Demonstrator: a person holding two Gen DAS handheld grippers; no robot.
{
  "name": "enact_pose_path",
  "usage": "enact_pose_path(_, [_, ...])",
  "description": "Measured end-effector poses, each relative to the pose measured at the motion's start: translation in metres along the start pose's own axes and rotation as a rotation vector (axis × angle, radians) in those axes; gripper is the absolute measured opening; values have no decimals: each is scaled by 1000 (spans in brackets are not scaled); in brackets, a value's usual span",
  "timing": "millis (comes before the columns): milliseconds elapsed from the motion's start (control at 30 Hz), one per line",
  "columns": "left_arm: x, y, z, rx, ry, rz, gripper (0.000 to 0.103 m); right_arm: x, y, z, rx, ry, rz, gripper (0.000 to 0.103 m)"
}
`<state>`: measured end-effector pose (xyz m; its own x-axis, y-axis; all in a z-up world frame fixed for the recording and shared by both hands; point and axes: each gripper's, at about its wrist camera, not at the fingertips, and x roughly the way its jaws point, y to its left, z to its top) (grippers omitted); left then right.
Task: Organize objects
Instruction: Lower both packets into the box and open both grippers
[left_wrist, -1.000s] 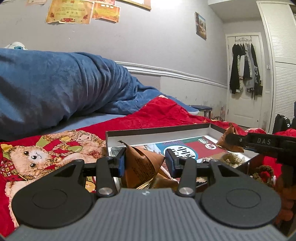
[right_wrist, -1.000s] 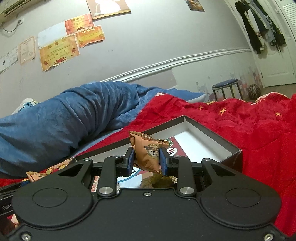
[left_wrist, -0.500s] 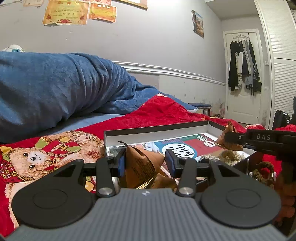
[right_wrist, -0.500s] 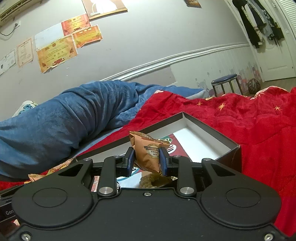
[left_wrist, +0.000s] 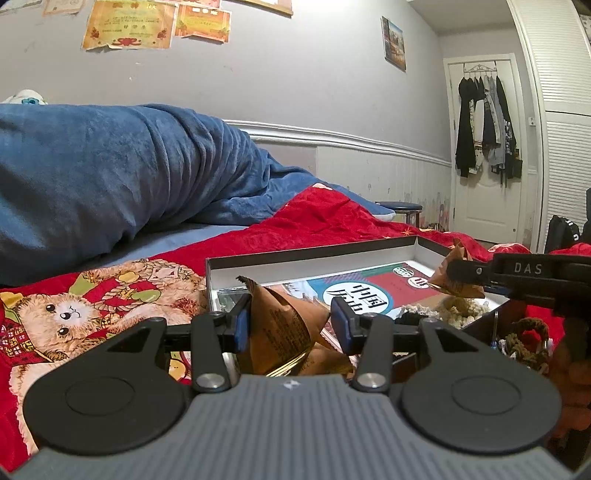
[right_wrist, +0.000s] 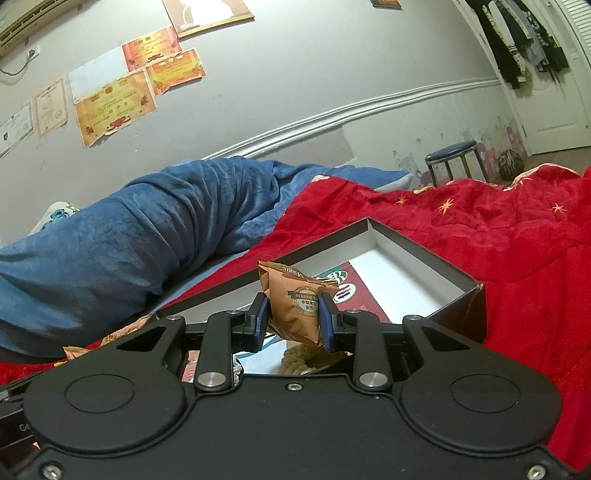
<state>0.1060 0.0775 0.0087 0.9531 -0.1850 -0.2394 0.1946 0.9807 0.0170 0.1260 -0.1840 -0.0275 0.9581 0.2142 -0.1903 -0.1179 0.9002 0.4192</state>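
A shallow black box with white inside (left_wrist: 314, 256) lies on the red bedspread; it also shows in the right wrist view (right_wrist: 458, 280). A red and teal booklet (left_wrist: 373, 291) lies in it. My left gripper (left_wrist: 290, 325) stands open around a brown snack packet (left_wrist: 280, 328); the left pad touches it, the right pad stands apart. My right gripper (right_wrist: 291, 319) is shut on a second brown snack packet (right_wrist: 295, 302) above the box. In the left wrist view the right gripper (left_wrist: 535, 277) holds that packet (left_wrist: 456, 275) over the box's right side.
A blue blanket (left_wrist: 110, 177) is heaped at the back of the bed. A teddy-bear print (left_wrist: 74, 314) covers the bedspread at left. A beige knitted item (left_wrist: 458, 306) lies in the box. A stool (right_wrist: 452, 155) and door stand at the right.
Both views have shifted slightly. The right gripper with its packet has crept a little further over the box. The left gripper's opening is unchanged.
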Motion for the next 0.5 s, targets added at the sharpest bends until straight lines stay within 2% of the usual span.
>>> enact_pose_path(200, [-1, 0, 0, -3, 0, 2, 53, 2, 0, 0, -1, 20, 12, 28])
enact_pose_path(300, [0, 1, 0, -4, 3, 4, 63, 1, -1, 0, 8, 23, 23, 28])
enact_pose_path(500, [1, 2, 1, -19, 10, 6, 69, 2, -1, -1, 5, 33, 40, 28])
